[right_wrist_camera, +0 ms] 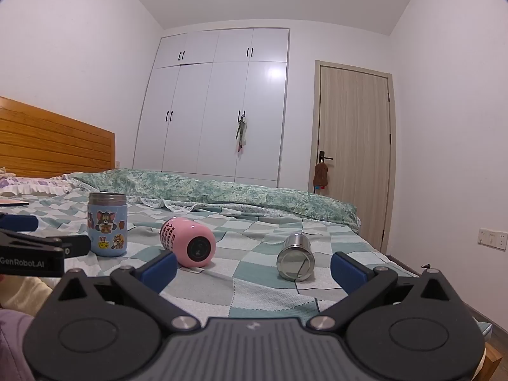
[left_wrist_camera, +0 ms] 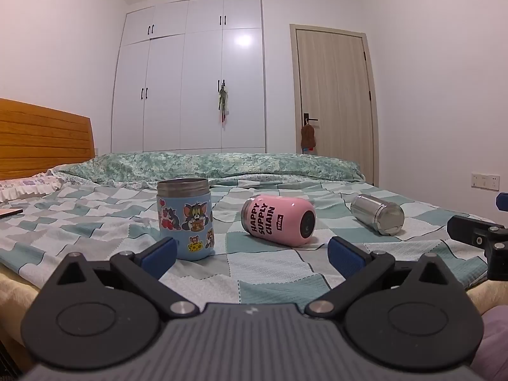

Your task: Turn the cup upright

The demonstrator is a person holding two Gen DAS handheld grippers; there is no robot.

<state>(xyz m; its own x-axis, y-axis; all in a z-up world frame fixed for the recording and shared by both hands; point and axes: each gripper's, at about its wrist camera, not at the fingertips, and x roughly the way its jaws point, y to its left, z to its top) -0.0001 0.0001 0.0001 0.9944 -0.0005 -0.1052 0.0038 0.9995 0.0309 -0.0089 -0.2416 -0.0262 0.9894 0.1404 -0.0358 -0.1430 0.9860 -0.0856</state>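
A pink cup (left_wrist_camera: 278,219) printed "HAPPY SUPPLY CHAIN" lies on its side on the checked bedspread (left_wrist_camera: 263,263), its base toward me; it also shows in the right wrist view (right_wrist_camera: 189,242). A silver steel cup (left_wrist_camera: 378,213) lies on its side to the right, and shows in the right wrist view (right_wrist_camera: 296,257). A blue cartoon-sticker cup (left_wrist_camera: 185,219) stands upright on the left, seen too in the right wrist view (right_wrist_camera: 108,224). My left gripper (left_wrist_camera: 252,258) is open and empty, short of the cups. My right gripper (right_wrist_camera: 253,268) is open and empty, short of the pink and silver cups.
A folded green quilt (left_wrist_camera: 209,165) lies across the far side of the bed. A wooden headboard (left_wrist_camera: 44,136) is at the left. A white wardrobe (left_wrist_camera: 190,76) and a door (left_wrist_camera: 333,101) stand behind. The bed's right edge drops to the floor (right_wrist_camera: 495,362).
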